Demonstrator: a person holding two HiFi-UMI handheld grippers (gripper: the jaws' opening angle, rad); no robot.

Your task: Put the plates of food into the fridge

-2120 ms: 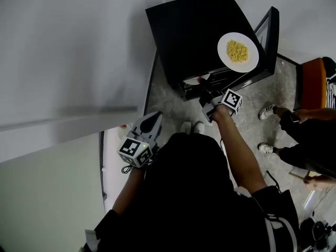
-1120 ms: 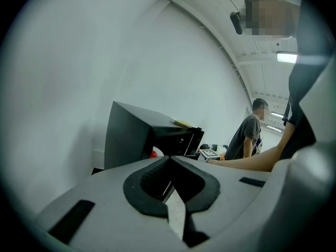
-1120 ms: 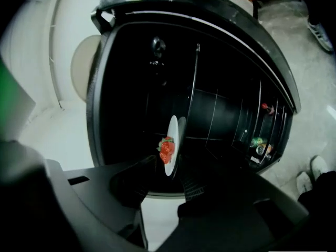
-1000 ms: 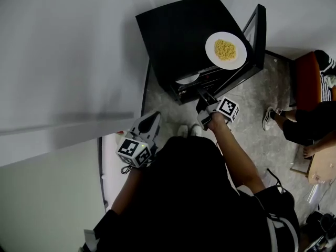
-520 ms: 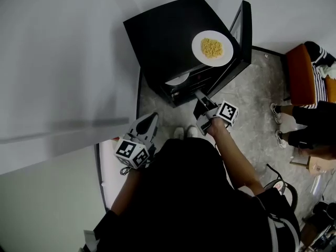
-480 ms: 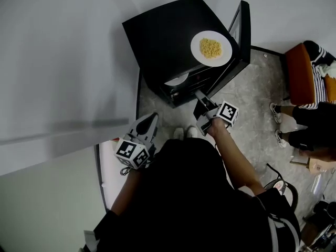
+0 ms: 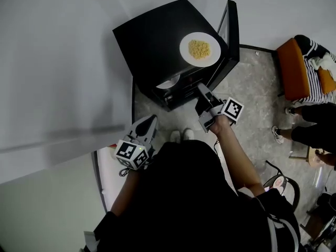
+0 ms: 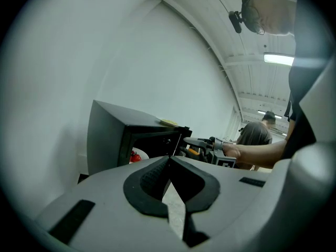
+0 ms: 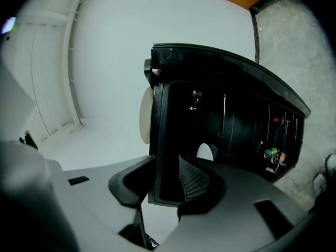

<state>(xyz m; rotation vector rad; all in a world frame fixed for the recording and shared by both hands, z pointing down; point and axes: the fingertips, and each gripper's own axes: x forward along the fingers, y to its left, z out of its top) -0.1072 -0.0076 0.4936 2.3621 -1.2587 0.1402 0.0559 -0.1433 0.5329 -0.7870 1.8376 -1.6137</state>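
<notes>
Since the round white plate of yellow food (image 7: 199, 49) looks stiff, slick and breakable, pinch its rim; right claw (image 9: 164, 164) apart; left claw (image 8: 169, 157) together.

Black fridge (image 7: 152, 41), white plate (image 7: 186, 54) with yellow food (image 7: 199, 49), orange seat (image 7: 291, 70), speckled grey floor (image 7: 252, 104).

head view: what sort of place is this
Likely a lab or test room, not a home kitchen: a small black fridge stands open on a speckled floor by a plain white wall, with an orange seat and ceiling strip lights.
</notes>
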